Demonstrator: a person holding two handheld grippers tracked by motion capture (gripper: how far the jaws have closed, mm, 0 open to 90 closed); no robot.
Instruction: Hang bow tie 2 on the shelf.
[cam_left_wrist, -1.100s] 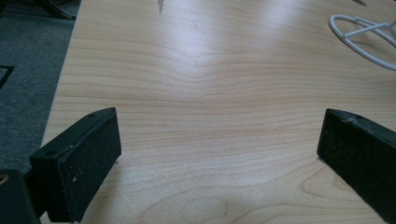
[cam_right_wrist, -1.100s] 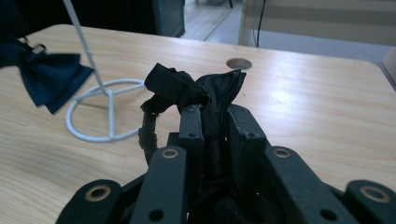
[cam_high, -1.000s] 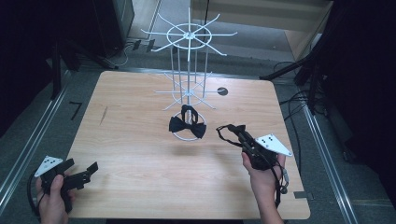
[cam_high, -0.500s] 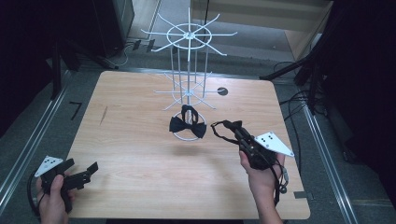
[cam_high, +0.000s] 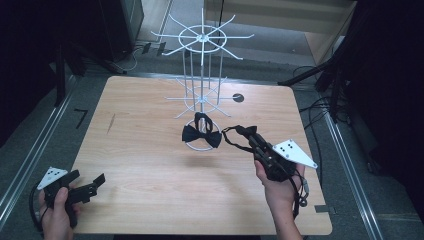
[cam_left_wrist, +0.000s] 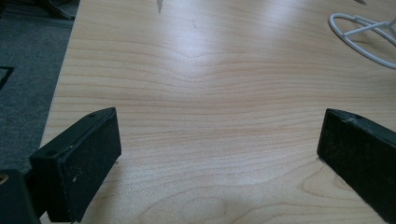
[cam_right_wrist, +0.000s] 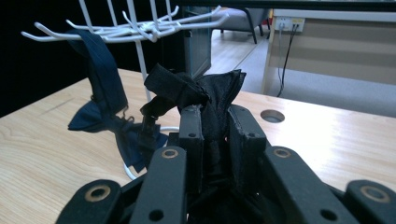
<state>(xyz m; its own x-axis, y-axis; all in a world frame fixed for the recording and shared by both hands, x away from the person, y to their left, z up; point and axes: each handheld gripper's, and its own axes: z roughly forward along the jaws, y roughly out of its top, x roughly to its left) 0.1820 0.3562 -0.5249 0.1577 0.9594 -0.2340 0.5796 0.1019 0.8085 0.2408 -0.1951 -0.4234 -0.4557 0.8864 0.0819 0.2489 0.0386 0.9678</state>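
Observation:
A white wire hook rack (cam_high: 201, 37) stands at the back middle of the wooden table (cam_high: 140, 165). A dark blue bow tie (cam_high: 201, 135) hangs by its strap from a low hook, just above the rack's base ring (cam_high: 197, 146). My right gripper (cam_high: 251, 135) is just right of it, shut on a black bow tie (cam_high: 231, 140) whose strap loops out to the left. In the right gripper view the black fabric (cam_right_wrist: 219, 93) bunches between the closed jaws of the right gripper (cam_right_wrist: 215, 116), with the blue tie (cam_right_wrist: 100, 93) left of it. My left gripper (cam_high: 89, 178) rests open at the near left corner, its jaws (cam_left_wrist: 217, 140) holding nothing.
A round cable hole (cam_high: 238, 98) lies in the table right of the rack. A thin dark mark (cam_high: 111, 123) sits on the left of the tabletop. The rack's base ring (cam_left_wrist: 364, 32) shows far ahead of the left gripper. Cables (cam_high: 320, 115) trail on the floor at right.
My right gripper has carried the black bow tie a little left and forward, closer to the rack and the hanging tie. The left gripper has stayed where it was.

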